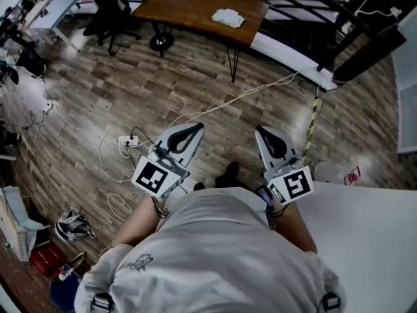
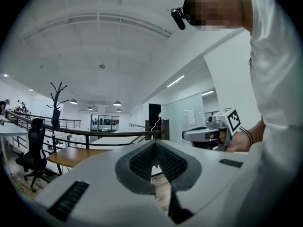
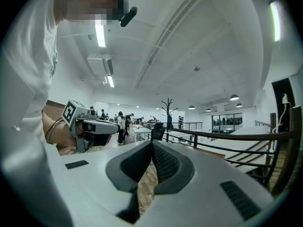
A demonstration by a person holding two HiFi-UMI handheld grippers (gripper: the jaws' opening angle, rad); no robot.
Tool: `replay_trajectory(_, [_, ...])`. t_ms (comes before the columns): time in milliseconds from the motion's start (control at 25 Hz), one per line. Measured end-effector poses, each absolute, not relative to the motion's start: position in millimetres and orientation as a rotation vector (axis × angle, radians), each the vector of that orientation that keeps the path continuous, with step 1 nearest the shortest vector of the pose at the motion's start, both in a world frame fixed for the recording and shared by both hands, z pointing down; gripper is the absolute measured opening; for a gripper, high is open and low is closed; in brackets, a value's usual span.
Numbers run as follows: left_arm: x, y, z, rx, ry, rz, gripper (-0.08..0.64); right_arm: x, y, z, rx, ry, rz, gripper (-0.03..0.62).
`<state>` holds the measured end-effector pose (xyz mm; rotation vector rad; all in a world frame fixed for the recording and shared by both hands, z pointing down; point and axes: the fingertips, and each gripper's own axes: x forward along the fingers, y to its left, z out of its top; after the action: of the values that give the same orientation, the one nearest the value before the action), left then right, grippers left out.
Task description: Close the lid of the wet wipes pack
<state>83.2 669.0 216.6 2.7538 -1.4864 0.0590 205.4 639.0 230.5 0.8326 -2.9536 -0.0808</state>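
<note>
**Both claws clenched and empty, pack off to my right**

Here we are. My left claw point(image 2: 155, 144) is clenched, its two ribbed pads tip to tip with nothing between them. It's the same on the other side, where my right claw point(image 3: 151, 144) is pinched closed and empty too. Both point level, side by side but apart, out over the wooden floor point(image 1: 195, 83). Each carries its marker cube point(image 1: 155, 177) at the back end, by my wrists.

And the target? Just to the right of my right claw, about level with its cube, a pale pack point(image 1: 339, 173) with a red label lies on the edge of the white table point(image 1: 371, 240). I take it for the wet wipes pack, but it is too small for me to say how the lid stands. Neither claw touches it, and the left one is well apart from it.

Well ahead of both claws stands a wooden table point(image 1: 189, 5) with a crumpled white thing point(image 1: 228, 17) on top; I cannot tell what that is. Left of that table is a black office chair point(image 1: 111, 12). On the floor to the left of my left claw sits a power strip point(image 1: 127, 140), and loose white cables point(image 1: 228, 102) trail across the boards ahead. The left claw's own camera shows a railing point(image 2: 94, 134) in front and a coat stand point(image 2: 56, 103) off to the left.
</note>
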Motion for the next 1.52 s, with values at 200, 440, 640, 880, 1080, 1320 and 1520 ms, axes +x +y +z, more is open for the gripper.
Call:
replay_trajectory(200, [112.6,617.1,215.9,2.765,-1.490,0.079,0.012,248.2,590.2,228.2,0.859,-2.943,-0.091,0.035])
replay_trajectory(440, [137.0,573.6,208.9,2.759,-1.510,0.008,0.012,286.3,543.4,234.7,0.848,-2.931,-0.088,0.035])
replay_trajectory(640, [147.2,554.6,210.9,2.753,-1.520,0.046,0.012,300.3,519.8,235.8,0.836,-2.921,-0.097,0.035])
replay_trajectory(880, [162.9,535.7,213.6,2.782,-1.474,0.069,0.012,304.7,499.0,237.8,0.838,-2.918,-0.085,0.035])
replay_trajectory(1080, [162.8,519.9,221.3,2.772,-1.458,0.080,0.012,306.2,487.1,241.9,0.849,-2.921,-0.031,0.035])
replay_trajectory(1320, [155.1,499.8,227.5,2.773,-1.447,0.097,0.013,301.5,468.8,247.2,0.868,-2.917,0.006,0.035])
replay_trajectory(1520, [143.2,476.0,236.6,2.756,-1.414,0.118,0.012,287.8,441.9,252.4,0.873,-2.899,0.015,0.035])
